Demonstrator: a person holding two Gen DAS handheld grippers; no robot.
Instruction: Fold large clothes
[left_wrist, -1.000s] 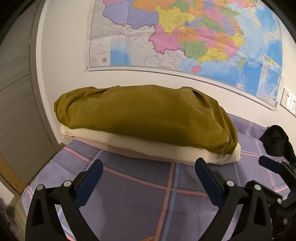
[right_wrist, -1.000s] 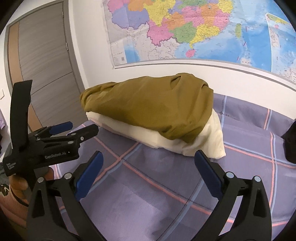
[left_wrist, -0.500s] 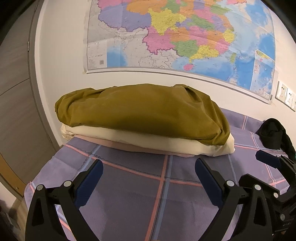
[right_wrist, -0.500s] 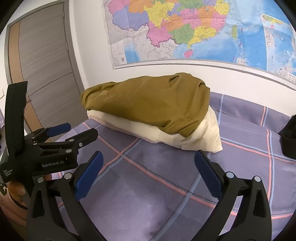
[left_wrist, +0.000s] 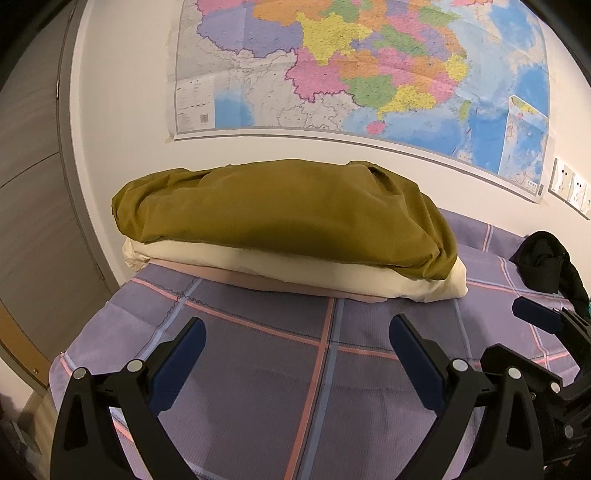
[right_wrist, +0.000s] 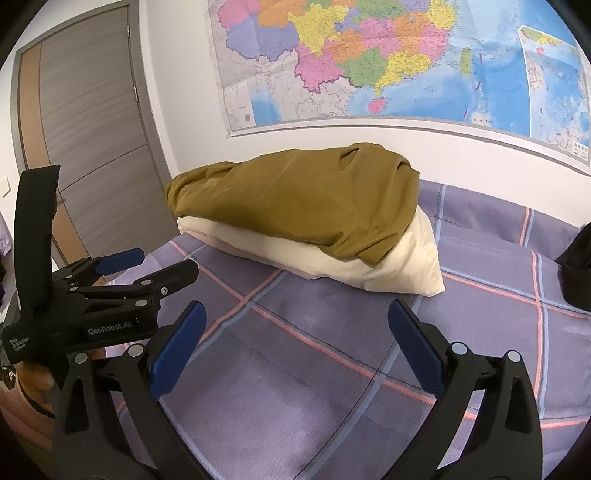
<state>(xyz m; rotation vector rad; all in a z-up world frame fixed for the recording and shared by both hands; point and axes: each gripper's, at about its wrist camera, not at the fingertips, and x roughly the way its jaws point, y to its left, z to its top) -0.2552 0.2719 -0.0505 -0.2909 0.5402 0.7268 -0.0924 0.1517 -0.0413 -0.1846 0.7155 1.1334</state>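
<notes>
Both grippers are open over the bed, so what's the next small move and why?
Probably reach the left hand-held gripper forward to the olive garment draped over the cream pillow: both hand-held grippers are open and empty.

A: What can't you make out?
B: The black garment (right_wrist: 576, 273) runs off the right edge of the frame. The olive cloth (left_wrist: 284, 221) hides most of the cream pillow (left_wrist: 332, 271).
A: The wall map (left_wrist: 369, 66)?
B: Cut off at the top, labels too small.
</notes>
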